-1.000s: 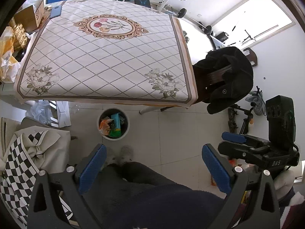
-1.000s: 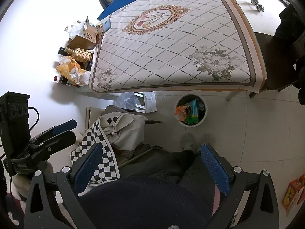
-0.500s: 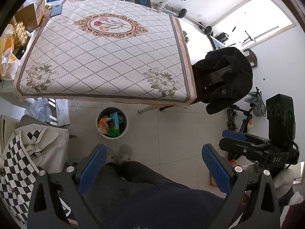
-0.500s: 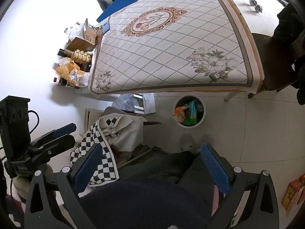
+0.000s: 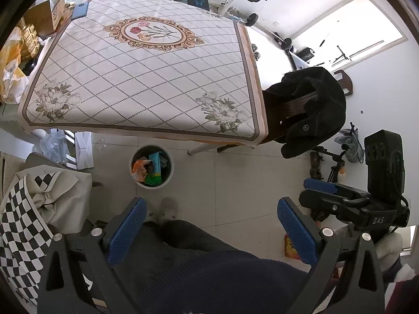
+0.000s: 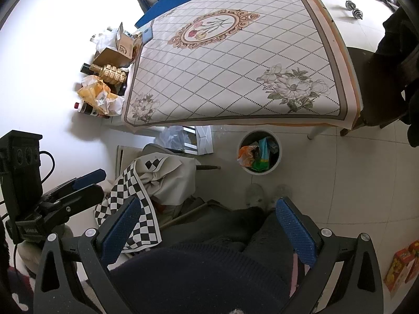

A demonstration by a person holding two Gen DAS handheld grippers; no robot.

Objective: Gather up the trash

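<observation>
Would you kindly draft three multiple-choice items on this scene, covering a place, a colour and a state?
1. Where does the waste bin stand?
A. on the tablecloth
B. on the floor at the table's near edge
C. on the chair

2. What colour are the tool pads?
A. blue
B. red
C. green

3. What state is the left tool in?
A. shut on a wrapper
B. shut, empty
C. open, empty

Answers: 1 B, the bin sits on tiles below the tablecloth edge. 2 A, both pads show blue. 3 C, its jaws stand wide apart with nothing between.
</observation>
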